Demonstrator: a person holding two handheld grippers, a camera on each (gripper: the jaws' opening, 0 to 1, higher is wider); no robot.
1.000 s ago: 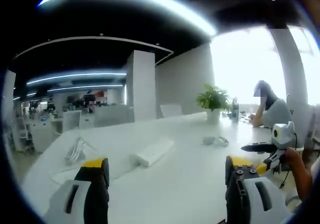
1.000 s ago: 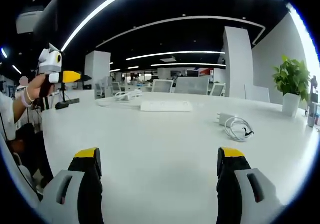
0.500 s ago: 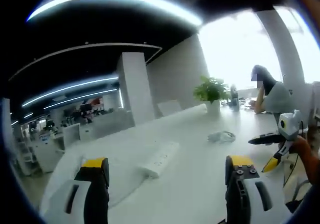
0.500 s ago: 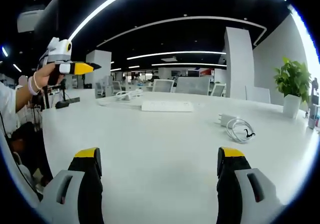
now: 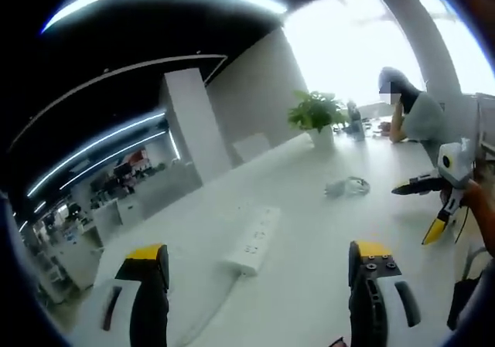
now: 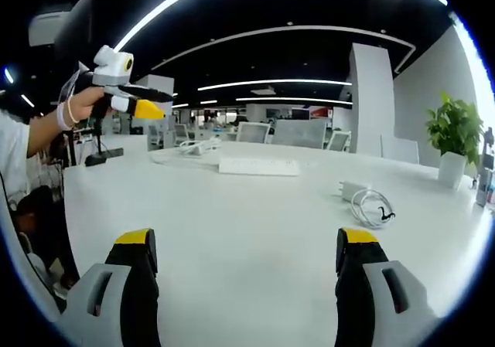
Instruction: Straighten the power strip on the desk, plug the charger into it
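The white power strip (image 5: 254,243) lies at a slant on the white desk (image 5: 309,285), its cord trailing off to the left. The white charger (image 5: 346,186) with its coiled cable lies farther off to the right. My left gripper (image 5: 258,253) is open and hangs in the air short of the strip, holding nothing. In the right gripper view the power strip (image 6: 258,166) lies far across the desk and the charger (image 6: 352,190) sits to the right with its cable (image 6: 375,206). My right gripper (image 6: 246,239) is open and empty. The left gripper (image 6: 158,104) shows at upper left, jaws apart.
A potted plant (image 5: 313,115) stands at the desk's far end, and a person (image 5: 410,111) sits beyond it. The right gripper (image 5: 414,214) shows at the right edge. The strip's cord (image 6: 186,152) lies in loops, and a small black stand (image 6: 97,160) sits at the desk's left edge.
In the right gripper view the left gripper has risen and moved right, over the desk edge. The left gripper view has rolled and drawn closer to the power strip. The right view barely shifted.
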